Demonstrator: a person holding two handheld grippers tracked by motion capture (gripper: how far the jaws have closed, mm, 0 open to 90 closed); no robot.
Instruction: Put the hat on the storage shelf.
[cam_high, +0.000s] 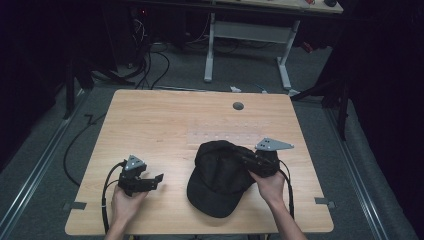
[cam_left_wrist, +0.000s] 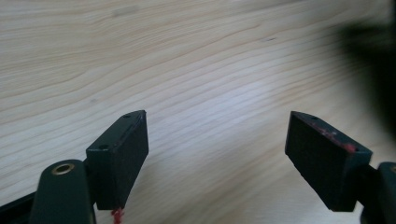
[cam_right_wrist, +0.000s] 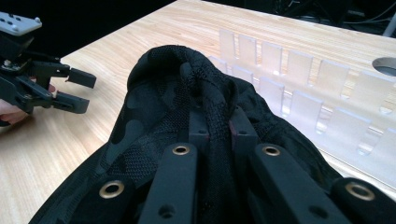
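A black cap (cam_high: 220, 177) lies on the wooden table (cam_high: 165, 125), its brim toward the near edge. My right gripper (cam_high: 245, 159) is shut on a fold of the cap's mesh fabric (cam_right_wrist: 215, 122) at the crown's right side, and the pinched cloth bunches up between the jaws. My left gripper (cam_high: 156, 179) rests low at the table's near left, open, with bare wood between its fingers (cam_left_wrist: 122, 154). It stands a short way left of the cap (cam_right_wrist: 163, 107) and apart from it. In the right gripper view the left gripper (cam_right_wrist: 79, 91) shows at far left.
A clear plastic rack with several upright tabs (cam_right_wrist: 299, 79) lies flat just beyond the cap. A round cable hole (cam_high: 238, 106) sits near the table's far edge. Cables trail from both grippers. A white desk frame (cam_high: 250, 45) stands on the floor behind.
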